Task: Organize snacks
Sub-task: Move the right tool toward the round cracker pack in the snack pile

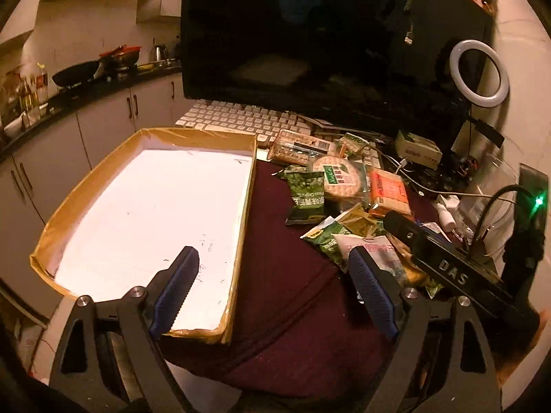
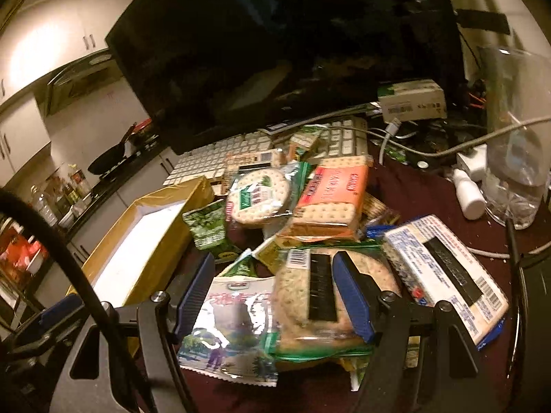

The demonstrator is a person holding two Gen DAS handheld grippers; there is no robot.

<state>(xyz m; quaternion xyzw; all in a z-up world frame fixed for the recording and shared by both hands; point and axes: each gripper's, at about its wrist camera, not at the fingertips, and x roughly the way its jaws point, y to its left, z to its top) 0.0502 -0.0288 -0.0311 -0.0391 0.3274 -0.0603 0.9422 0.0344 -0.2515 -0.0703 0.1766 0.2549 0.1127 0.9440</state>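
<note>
A pile of snack packets (image 1: 347, 189) lies on the maroon cloth (image 1: 292, 292) to the right of a shallow cardboard box (image 1: 220, 335) with a white floor. My left gripper (image 1: 272, 292) is open and empty, hovering over the box's near right corner and the cloth. My right gripper (image 2: 272, 296) is open, its fingers low over the pile, straddling a silvery white packet (image 2: 230, 330) and a round cracker pack (image 2: 327, 303). Behind these lie an orange cracker pack (image 2: 330, 192), another round cracker pack (image 2: 258, 199), a green packet (image 2: 206, 227) and a blue-white pack (image 2: 444, 275).
A dark monitor (image 1: 327, 34) and a white keyboard (image 1: 241, 120) stand behind the pile. A ring light (image 1: 478, 72), cables, a small box (image 2: 411, 101), a white bottle (image 2: 468, 198) and a clear jar (image 2: 520, 158) crowd the right side. The kitchen counter (image 1: 69, 99) is at far left.
</note>
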